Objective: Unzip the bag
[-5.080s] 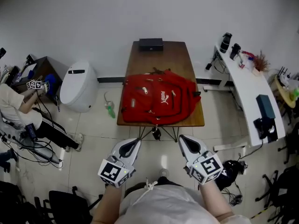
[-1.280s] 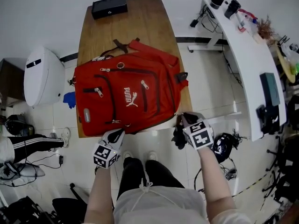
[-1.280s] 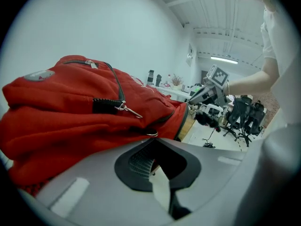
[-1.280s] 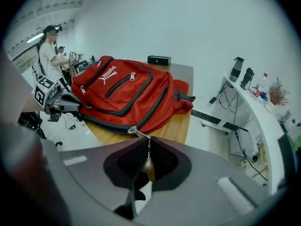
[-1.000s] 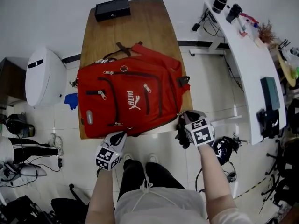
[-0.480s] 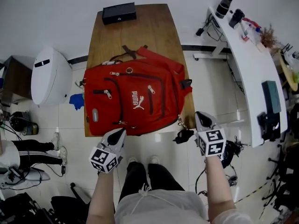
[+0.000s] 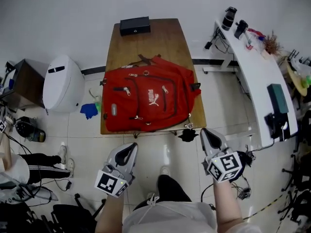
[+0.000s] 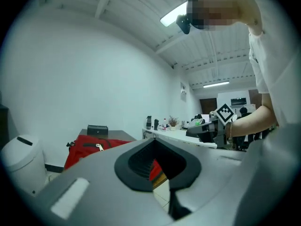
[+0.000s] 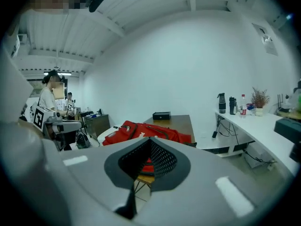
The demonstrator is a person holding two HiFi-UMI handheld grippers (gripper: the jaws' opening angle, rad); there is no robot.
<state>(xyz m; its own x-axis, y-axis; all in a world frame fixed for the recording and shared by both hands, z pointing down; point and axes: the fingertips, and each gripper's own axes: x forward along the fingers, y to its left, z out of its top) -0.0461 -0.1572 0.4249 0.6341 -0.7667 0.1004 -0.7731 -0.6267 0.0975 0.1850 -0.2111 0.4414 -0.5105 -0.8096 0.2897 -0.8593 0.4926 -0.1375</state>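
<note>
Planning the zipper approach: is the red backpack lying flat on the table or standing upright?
Lying flat: the red backpack is spread on the wooden table, logo and front zipper pulls facing up in the head view.

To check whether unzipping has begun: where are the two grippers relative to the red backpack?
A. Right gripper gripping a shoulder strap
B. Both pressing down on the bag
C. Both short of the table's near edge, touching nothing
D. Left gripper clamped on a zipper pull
C: in the head view the left gripper and right gripper are over the floor in front of the table, apart from the red backpack, jaws together and empty.
</note>
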